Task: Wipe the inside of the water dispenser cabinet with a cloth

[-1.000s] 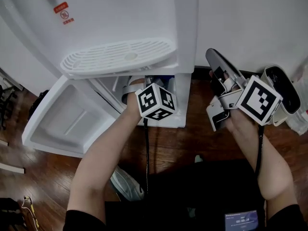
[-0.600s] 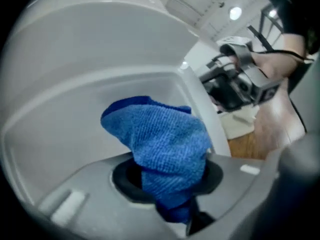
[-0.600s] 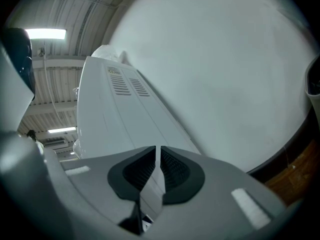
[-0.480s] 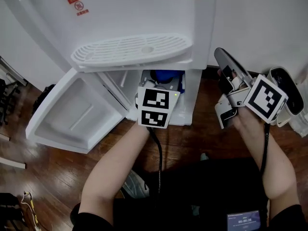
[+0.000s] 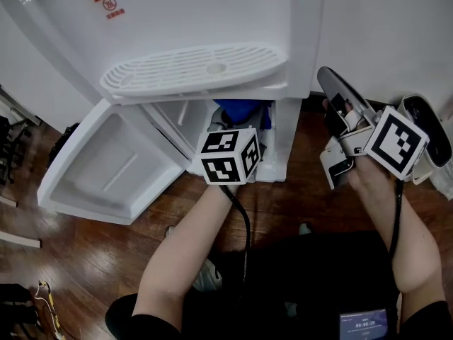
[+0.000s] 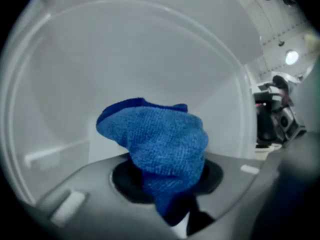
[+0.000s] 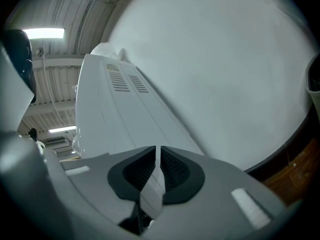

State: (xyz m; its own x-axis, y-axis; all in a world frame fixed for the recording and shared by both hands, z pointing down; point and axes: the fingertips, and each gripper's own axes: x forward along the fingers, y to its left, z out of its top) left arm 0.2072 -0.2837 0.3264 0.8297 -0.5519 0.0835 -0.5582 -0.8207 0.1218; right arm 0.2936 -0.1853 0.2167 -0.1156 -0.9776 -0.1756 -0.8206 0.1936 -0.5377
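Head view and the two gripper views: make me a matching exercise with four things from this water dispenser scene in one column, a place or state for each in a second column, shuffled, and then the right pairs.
Things:
1. blue cloth
2. cabinet door
3. right gripper
4. drip tray

Places or states:
A. white and slotted
B. clamped in the left gripper
C. swung open, at the left in the head view
D. jaws together, nothing between them

Pairs: 1-B, 2-C, 3-D, 4-A
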